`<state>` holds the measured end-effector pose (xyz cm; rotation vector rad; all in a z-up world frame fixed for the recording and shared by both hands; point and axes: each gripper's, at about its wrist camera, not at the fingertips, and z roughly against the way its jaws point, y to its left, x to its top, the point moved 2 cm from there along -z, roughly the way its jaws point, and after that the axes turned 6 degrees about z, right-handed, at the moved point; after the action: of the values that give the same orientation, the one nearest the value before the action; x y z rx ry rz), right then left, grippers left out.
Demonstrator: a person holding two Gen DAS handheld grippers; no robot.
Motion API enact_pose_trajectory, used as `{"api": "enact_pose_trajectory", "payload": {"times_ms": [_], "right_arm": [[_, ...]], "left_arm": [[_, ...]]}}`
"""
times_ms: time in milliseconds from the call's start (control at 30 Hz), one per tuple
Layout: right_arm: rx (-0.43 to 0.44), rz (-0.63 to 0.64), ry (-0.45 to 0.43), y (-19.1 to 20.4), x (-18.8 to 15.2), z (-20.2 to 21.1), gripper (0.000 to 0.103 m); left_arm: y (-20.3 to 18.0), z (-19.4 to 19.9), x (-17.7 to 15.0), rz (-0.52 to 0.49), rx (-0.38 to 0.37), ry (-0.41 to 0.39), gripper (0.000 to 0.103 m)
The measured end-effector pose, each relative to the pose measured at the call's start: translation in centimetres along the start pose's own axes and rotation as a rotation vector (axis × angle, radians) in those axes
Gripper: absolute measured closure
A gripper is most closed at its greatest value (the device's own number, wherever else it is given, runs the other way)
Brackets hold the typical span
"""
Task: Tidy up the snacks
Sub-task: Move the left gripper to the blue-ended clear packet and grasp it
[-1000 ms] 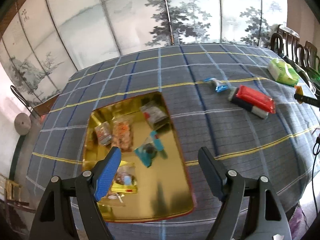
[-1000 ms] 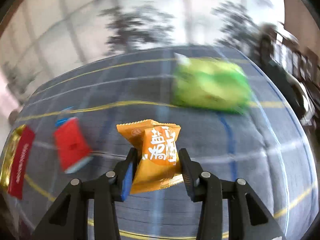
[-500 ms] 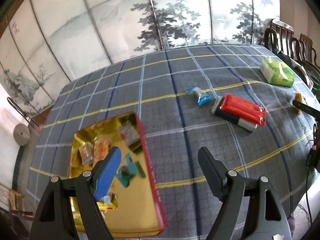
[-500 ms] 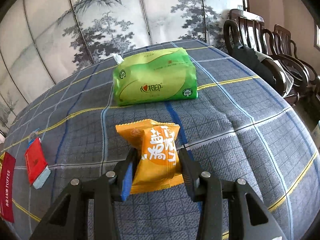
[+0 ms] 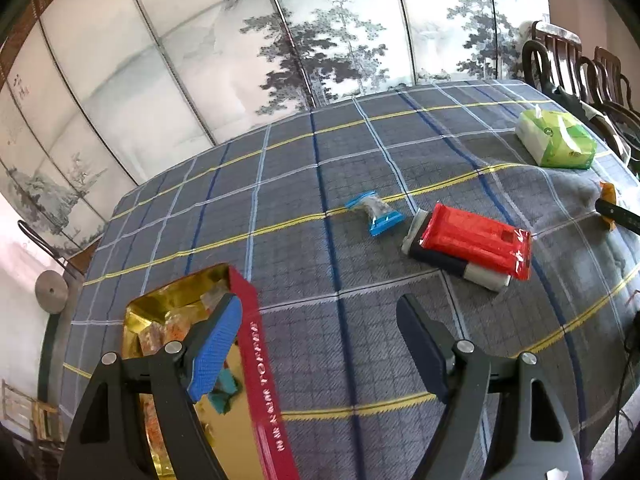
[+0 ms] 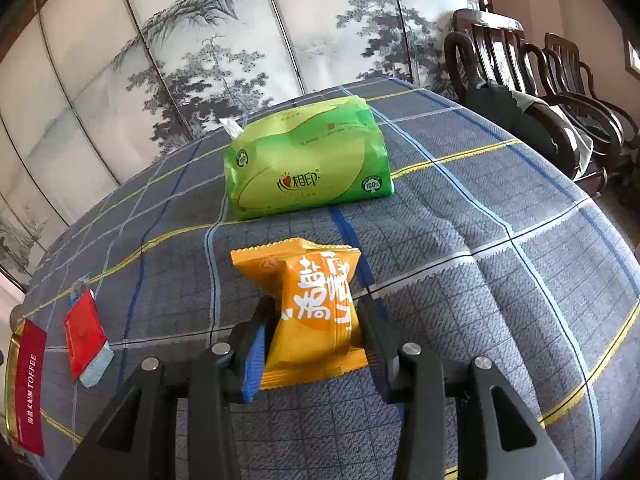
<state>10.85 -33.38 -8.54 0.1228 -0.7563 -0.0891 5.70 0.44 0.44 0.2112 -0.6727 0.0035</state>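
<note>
Right claw (image 6: 316,344) pinches one orange snack packet (image 6: 310,308); left claw (image 5: 320,348) spread above one tin (image 5: 260,380).

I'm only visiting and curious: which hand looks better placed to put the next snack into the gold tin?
Probably the right. The right gripper is shut on the orange snack packet. The left gripper is open, holding nothing, though the gold tin lies closer to it.

Left gripper (image 5: 320,344): jaws wide apart, nothing between.
Gold tin (image 5: 256,360): near-left table corner, wrapped snacks inside.
Red packet (image 5: 476,240): toward right edge.
</note>
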Motion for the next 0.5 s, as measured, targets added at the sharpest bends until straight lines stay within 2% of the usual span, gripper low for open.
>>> {"api": "enact_pose_trajectory", "payload": {"times_ms": [500], "right_arm": [[0.039,-0.025,-0.005,-0.5,-0.1,0.0,0.060]], "left_arm": [[-2.7,-4.1,3.4,0.034,-0.045,0.060,0.025]]}}
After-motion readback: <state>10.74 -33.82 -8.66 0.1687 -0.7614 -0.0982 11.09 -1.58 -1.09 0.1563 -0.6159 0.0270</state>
